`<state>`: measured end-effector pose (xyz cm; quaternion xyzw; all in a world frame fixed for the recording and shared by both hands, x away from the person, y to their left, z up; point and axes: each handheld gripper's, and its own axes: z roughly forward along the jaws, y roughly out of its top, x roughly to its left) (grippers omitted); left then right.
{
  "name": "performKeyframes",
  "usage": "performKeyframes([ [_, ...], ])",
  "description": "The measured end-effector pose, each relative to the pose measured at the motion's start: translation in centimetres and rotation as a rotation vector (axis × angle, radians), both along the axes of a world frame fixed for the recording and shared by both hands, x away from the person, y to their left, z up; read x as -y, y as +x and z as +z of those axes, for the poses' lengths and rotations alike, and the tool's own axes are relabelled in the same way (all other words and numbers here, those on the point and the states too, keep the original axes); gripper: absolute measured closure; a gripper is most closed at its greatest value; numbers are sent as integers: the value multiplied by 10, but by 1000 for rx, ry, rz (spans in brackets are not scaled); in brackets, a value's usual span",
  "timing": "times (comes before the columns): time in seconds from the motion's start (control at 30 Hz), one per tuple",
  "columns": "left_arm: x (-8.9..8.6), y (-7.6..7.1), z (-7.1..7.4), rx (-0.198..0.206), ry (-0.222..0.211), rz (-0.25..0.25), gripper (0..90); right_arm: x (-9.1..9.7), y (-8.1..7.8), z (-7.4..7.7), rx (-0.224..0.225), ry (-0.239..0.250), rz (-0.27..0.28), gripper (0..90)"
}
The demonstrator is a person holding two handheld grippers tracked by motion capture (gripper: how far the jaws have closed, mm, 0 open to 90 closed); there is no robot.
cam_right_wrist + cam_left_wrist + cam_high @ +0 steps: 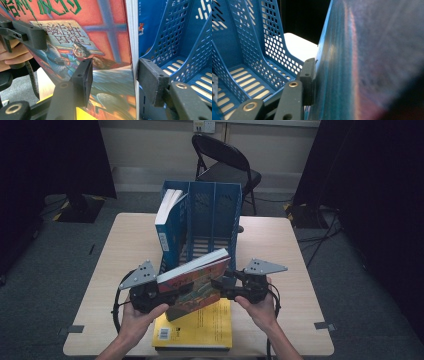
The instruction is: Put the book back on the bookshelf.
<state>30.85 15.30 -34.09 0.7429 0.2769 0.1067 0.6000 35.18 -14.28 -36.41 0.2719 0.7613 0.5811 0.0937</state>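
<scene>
A thick paperback with a red and blue illustrated cover hangs tilted above the table, held at both ends. My left gripper is shut on its left end; in the left gripper view one pad presses flat on the glossy cover, and the other jaw is hidden behind the book. My right gripper is shut on the right end, its jaws straddling the book around cover and page block. The blue three-slot file rack stands just behind.
A blue-covered book stands in the rack's left slot. A yellow book lies flat on the wooden table under the held one. A black folding chair stands beyond the table. Dark curtains hang at both sides.
</scene>
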Motion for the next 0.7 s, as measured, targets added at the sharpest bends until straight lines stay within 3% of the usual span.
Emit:
performKeyframes([
  [0.17,-1,0,0,37,25,17,618,-1,0,0,2,-3,-4,465],
  [0.23,0,-1,-1,32,24,-2,610,-2,0,1,3,-7,-4,465],
  [0.27,0,-3,-1,39,33,12,612,-2,1,1,2,-6,-3,465],
  [0.37,3,-6,-3,82,60,6,603,-2,1,0,2,-10,-4,471],
  [0.53,-2,-3,-8,62,42,13,690,-2,3,-1,-8,-11,-2,474],
  [0.7,2,-3,-10,67,26,33,676,-3,3,0,-8,-19,-9,473],
])
